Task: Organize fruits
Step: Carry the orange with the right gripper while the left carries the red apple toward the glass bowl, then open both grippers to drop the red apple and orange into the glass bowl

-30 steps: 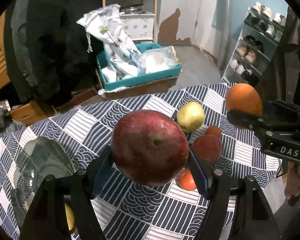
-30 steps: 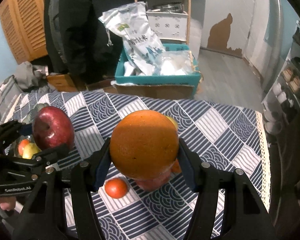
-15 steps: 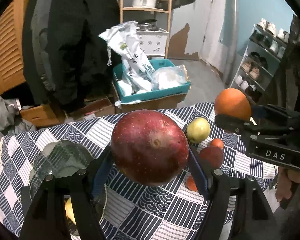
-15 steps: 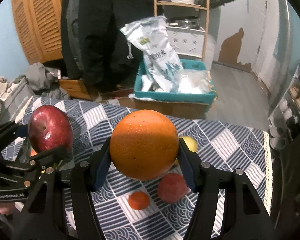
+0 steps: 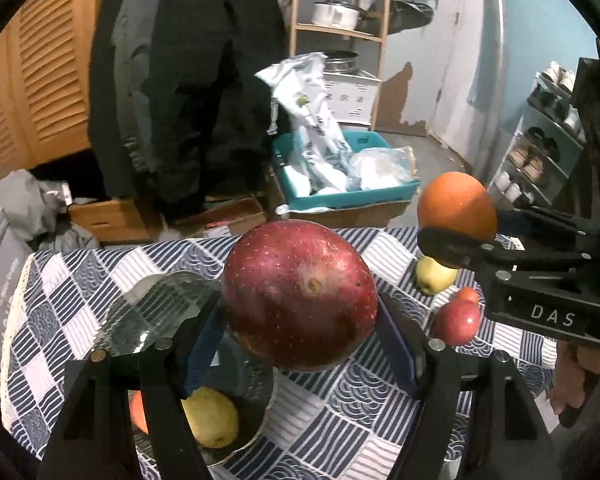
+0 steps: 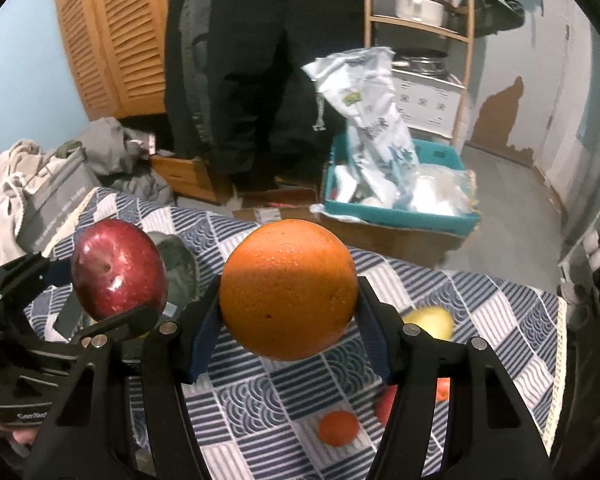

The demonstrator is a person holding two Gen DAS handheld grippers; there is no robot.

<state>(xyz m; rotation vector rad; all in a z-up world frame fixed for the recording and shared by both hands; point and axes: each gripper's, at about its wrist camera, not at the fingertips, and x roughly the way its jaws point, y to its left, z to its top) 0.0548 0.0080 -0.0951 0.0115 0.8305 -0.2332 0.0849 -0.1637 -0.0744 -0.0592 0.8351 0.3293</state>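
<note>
**Ana:** Fingers [image 5: 396,344] of the left gripper [image 5: 300,344] clamp the red apple [image 5: 300,300] at 3 and 9 o'clock; the right gripper [image 6: 288,328] pinches the orange [image 6: 288,288] likewise.

**Ben:** How will they handle?

**Ana:** Both look firm, round and fairly heavy. The apple's waxy skin seems slippery, so I'd keep the pads at its widest girth.

**Ben:** And where are they?

**Ana:** Both are aloft over the patterned tablecloth [image 5: 340,412]. The glass bowl [image 5: 160,312], holding a yellow fruit [image 5: 212,416], sits at 7 o'clock below the apple. 2 red fruits [image 5: 458,320] and 1 pale-yellow fruit [image 5: 434,276] lie loose at 3 o'clock.
</note>
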